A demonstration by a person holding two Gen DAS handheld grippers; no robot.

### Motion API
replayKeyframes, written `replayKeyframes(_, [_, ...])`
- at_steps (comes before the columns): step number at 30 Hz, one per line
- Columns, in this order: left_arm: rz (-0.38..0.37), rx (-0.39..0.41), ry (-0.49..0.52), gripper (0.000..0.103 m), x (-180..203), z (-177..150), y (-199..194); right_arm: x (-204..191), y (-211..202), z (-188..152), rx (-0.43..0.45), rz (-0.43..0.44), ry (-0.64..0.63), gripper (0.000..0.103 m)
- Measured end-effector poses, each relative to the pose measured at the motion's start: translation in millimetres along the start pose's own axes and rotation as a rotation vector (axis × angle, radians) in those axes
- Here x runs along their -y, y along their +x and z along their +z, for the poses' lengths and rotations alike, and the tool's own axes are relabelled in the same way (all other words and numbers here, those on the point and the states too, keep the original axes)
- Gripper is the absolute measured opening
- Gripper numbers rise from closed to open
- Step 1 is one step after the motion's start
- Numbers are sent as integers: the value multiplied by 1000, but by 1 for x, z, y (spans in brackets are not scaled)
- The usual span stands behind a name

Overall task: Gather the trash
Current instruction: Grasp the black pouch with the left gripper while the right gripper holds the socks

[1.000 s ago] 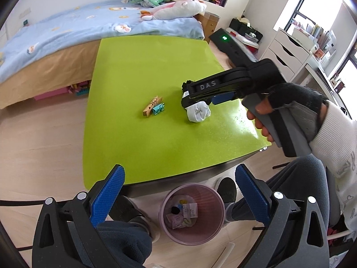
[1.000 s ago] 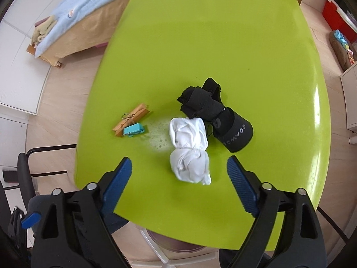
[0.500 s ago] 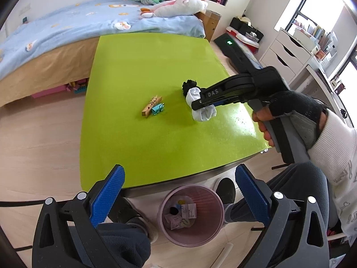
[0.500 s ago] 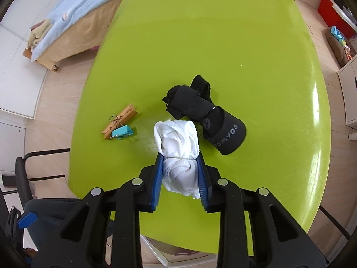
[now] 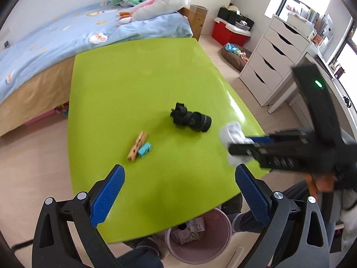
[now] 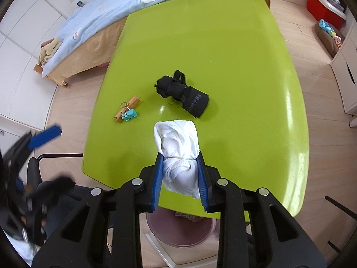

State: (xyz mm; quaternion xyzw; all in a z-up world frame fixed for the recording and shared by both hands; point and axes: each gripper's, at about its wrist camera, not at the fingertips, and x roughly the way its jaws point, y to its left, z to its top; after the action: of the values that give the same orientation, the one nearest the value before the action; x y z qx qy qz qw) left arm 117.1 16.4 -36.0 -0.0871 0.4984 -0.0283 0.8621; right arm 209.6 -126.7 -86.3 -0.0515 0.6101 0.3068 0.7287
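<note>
My right gripper point(image 6: 180, 174) is shut on a crumpled white tissue wad point(image 6: 177, 149) and holds it above the near edge of the green table point(image 6: 223, 55). In the left wrist view the wad point(image 5: 233, 135) hangs in the right gripper point(image 5: 241, 147) over the table's right edge. My left gripper point(image 5: 178, 192) is open and empty above the table's near edge. A pink trash bin point(image 5: 198, 241) with scraps inside stands on the floor under the table edge; its rim also shows in the right wrist view point(image 6: 178, 239).
A black rolled glove point(image 6: 185, 97) lies mid-table. A wooden clothespin point(image 6: 127, 111) and a teal binder clip point(image 6: 129, 115) lie left of it. A bed point(image 5: 67, 44) stands behind the table, white drawers point(image 5: 274, 67) at right.
The right gripper closed on the white wad, then lifted it off the table and drew it back toward the near right edge. The left gripper moved forward over the table.
</note>
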Motion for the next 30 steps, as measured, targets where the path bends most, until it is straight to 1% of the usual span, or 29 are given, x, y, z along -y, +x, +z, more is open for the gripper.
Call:
replayKeyframes(4, [-7, -41, 44, 95, 6, 29, 24, 14, -7, -14, 4, 1, 27, 28])
replayKeyframes(7, [-13, -91, 64, 95, 11, 49, 45, 22, -9, -24, 5, 1, 46, 28])
replayKeyframes(11, [-11, -173, 55, 95, 16, 71, 77, 32, -14, -33, 10, -4, 59, 28])
replayKeyframes(14, [-3, -226, 5, 95, 15, 82, 98, 36, -16, -33, 18, -10, 67, 28])
replayKeyframes(18, [-2, -297, -111, 95, 11, 89, 127, 43, -20, -33, 32, -14, 78, 28])
replayKeyframes(20, [-10, -329, -187, 95, 7, 87, 141, 47, -22, -33, 37, -17, 81, 28])
replayKeyframes(21, [-8, -337, -218, 93, 5, 87, 146, 48, -22, -33, 38, -16, 84, 28])
replayKeyframes(22, [-7, -341, -251, 88, 3, 86, 150, 49, -23, -35, 40, -16, 86, 28])
replayKeyframes(24, [-1, -350, -300, 71, 1, 83, 157, 51, -23, -35, 42, -14, 90, 28])
replayKeyframes(25, [2, -347, -316, 68, 1, 82, 158, 52, -23, -36, 42, -13, 91, 28])
replayKeyframes(26, [3, -344, -325, 61, 2, 81, 160, 53, -24, -36, 43, -12, 92, 28])
replayKeyframes(28, [5, -333, -332, 58, 4, 80, 160, 55, -24, -36, 44, -10, 94, 28])
replayKeyframes(30, [6, -319, -325, 51, 5, 81, 159, 56, -25, -36, 45, -8, 95, 28])
